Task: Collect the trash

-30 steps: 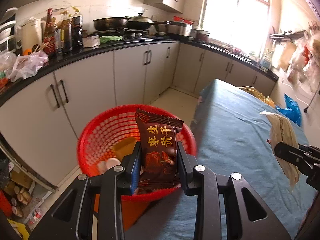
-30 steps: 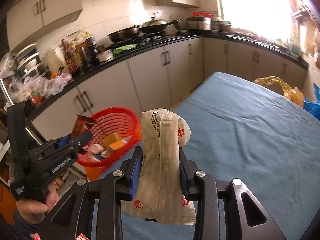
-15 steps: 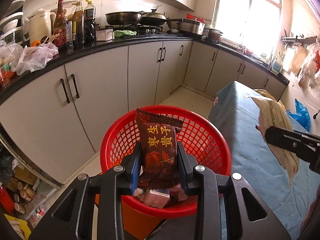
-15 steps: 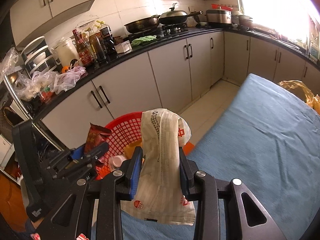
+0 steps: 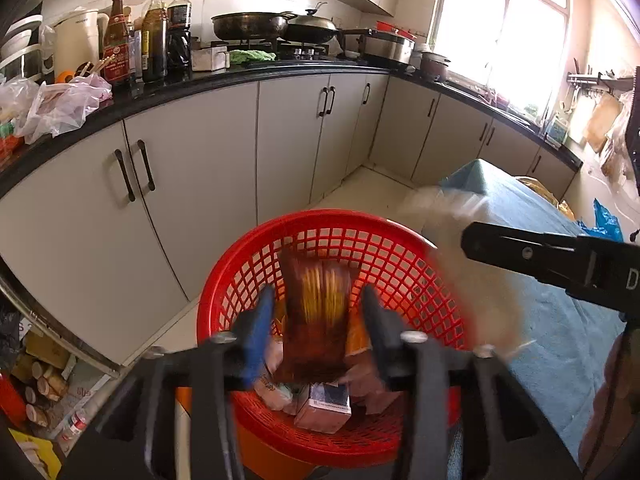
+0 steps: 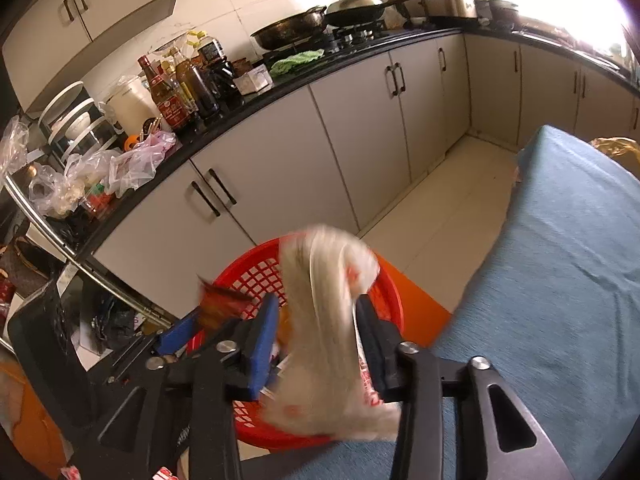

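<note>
A red mesh basket [image 5: 320, 224] stands just below both grippers, beside the table's end. My left gripper [image 5: 318, 294] hangs over it with its jaws opening. A brown snack wrapper [image 5: 316, 312] is blurred between them, clear of the pads and dropping toward the basket. My right gripper [image 6: 317, 300] is over the basket's [image 6: 248, 276] table-side rim, its jaws also opening. A cream plastic wrapper [image 6: 324, 320] is smeared with motion between them, slipping down. In the left wrist view, the right gripper [image 5: 540, 256] reaches in from the right, the cream wrapper [image 5: 460, 280] below it.
The basket holds other trash, among it a small carton [image 5: 324, 404], and sits on an orange stand [image 6: 416, 304]. A blue-clothed table [image 6: 560, 260] fills the right side. Grey cabinets under a black counter [image 5: 240, 76] with bottles and pans run behind. Clutter lies on the floor at left.
Both grippers moved out over the basket, then their jaws spread. The brown wrapper and the cream wrapper, firmly pinched before, are now loose and blurred as they fall.
</note>
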{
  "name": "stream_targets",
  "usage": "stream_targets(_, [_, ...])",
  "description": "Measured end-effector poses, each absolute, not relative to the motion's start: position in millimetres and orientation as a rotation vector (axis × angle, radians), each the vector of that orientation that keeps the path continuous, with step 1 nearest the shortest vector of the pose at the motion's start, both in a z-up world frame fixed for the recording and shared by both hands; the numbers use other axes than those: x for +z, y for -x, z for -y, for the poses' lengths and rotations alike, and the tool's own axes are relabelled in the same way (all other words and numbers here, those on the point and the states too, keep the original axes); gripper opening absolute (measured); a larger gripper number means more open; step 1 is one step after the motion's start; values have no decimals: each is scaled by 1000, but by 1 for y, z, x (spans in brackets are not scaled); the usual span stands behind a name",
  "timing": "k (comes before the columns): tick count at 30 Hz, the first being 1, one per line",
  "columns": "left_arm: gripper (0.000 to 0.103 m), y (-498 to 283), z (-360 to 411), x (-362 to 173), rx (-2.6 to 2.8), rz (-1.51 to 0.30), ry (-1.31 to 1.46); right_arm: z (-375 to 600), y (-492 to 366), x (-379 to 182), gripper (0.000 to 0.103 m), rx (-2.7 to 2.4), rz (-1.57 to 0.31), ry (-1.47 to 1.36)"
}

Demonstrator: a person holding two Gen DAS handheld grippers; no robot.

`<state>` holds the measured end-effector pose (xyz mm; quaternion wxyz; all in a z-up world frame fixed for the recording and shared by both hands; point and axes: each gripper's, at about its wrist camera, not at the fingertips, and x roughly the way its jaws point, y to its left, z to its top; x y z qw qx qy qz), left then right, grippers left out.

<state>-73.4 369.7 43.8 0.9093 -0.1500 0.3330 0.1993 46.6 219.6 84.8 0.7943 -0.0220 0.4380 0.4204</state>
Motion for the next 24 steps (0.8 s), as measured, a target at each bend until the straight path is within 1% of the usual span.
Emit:
stream_targets(1, [59, 75, -370, 45, 415, -681, 311, -215, -46, 88, 47, 899, -929, 44])
stream_targets(4, [59, 91, -365, 55, 447, -618, 304, -195, -37, 99, 48, 891, -894, 34])
stream_targets(6, [68, 104, -357, 65, 471, -572, 280, -177, -23, 109, 52, 880, -852, 52])
stream_targets(8, [87, 124, -340, 77, 479, -519, 246, -160, -2, 117, 64, 855, -798, 90])
stream_targets(10, [97, 141, -322, 86, 474, -473, 210, -140, 19, 124, 71, 831, -744, 120])
stream_targets(11, [99, 150, -309, 90, 481, -454, 181, -129, 32, 126, 74, 808, -719, 137])
stream_targets(14, [103, 169, -279, 98, 522, -436, 106, -99, 62, 128, 80, 753, -672, 168])
stream_targets(15, [103, 174, -274, 100, 534, -432, 91, -85, 75, 128, 81, 729, -652, 174])
stream_targets(17, [103, 184, -259, 100, 565, -433, 61, -65, 90, 129, 87, 701, -626, 175])
stream_targets(19, [103, 191, -250, 98, 575, -440, 58, -46, 104, 129, 89, 660, -606, 175])
stream_targets(24, [103, 211, -239, 92, 504, -437, 115, -14, 132, 128, 90, 559, -539, 242])
